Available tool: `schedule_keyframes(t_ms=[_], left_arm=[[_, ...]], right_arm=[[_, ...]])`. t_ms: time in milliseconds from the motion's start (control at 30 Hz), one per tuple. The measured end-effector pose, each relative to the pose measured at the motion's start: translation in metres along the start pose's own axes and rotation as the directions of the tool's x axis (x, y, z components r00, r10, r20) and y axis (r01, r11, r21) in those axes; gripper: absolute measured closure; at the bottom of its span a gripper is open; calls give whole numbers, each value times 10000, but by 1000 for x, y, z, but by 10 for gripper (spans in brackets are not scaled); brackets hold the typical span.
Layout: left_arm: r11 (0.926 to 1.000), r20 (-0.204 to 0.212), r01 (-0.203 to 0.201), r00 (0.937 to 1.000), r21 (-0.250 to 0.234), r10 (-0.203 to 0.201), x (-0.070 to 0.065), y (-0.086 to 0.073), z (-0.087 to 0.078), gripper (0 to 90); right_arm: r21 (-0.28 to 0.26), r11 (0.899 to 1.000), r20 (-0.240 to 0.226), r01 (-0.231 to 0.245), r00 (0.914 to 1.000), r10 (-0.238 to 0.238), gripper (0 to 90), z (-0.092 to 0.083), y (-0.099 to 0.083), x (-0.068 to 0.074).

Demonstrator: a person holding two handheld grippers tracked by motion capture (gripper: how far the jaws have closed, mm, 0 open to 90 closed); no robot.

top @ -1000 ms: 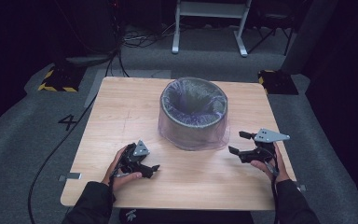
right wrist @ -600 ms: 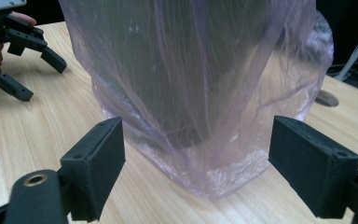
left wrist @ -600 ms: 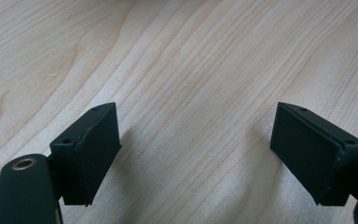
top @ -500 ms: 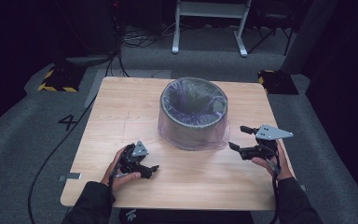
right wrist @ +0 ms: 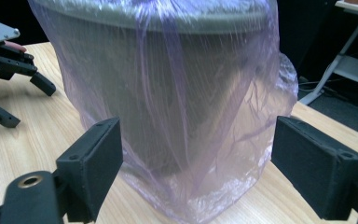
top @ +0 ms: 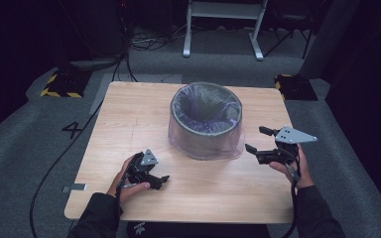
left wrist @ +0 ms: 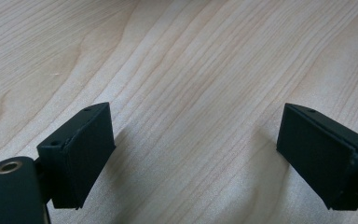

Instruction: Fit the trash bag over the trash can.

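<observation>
- Since the earlier frames the right gripper has risen at the right of the high view and now hangs above the table, level with the lower wall of the bin. The left gripper has kept its place at lower left; its jaws have just been opening, with nothing between them.
- Left gripper: jaws stand wide apart over bare wood in its own view; it holds nothing.
- Right gripper: jaws stand wide apart and empty. In its own view they frame the bin, which is near but not touched.
- Bin: a grey round tub, upright, at the centre of the high view, slightly toward the far edge of the table.
- Bag: a thin, clear, purple-tinted liner. It lines the inside, folds over the rim and drapes down the outer wall, bunching on the table at the base.
- Handling, bag: judged very light, soft and slippery. It will crumple and slide under the pads and may tear if pulled hard.
- Handling, bin: judged stiff and fairly light. It may shift if the film is tugged sideways.
- Grip point: pinch a loose fold of film at the skirt or just below the rim, where slack shows. Avoid film stretched tight against the wall.
</observation>
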State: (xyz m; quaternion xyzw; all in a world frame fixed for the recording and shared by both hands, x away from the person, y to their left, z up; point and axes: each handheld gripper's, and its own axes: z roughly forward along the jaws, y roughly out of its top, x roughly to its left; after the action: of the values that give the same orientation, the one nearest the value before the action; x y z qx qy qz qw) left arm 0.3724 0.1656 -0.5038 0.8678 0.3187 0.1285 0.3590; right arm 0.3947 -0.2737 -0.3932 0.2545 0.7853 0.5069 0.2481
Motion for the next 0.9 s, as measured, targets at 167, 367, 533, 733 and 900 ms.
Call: schedule_keyframes(t_ms=[167,367,533,733,900], left_arm=[[10000,-2,1,10000,0,-1,0,0,0,106],[10000,-8,9,10000,-2,-9,0,0,0,106],[10000,-12,11,10000,-4,-11,0,0,0,106],[10000,-14,11,10000,-6,-11,0,0,0,106],[10000,-30,14,10000,-3,-14,0,0,0,106]], right_arm=[[2,9997,74,253,9997,-253,162,2,6,4],[-100,9992,177,392,9991,-390,162,2,15,5],[-221,9989,149,415,9990,-412,167,0,23,6],[-193,9983,148,552,9984,-549,167,2,33,5],[-232,9973,32,694,9976,-694,167,1,44,4]])
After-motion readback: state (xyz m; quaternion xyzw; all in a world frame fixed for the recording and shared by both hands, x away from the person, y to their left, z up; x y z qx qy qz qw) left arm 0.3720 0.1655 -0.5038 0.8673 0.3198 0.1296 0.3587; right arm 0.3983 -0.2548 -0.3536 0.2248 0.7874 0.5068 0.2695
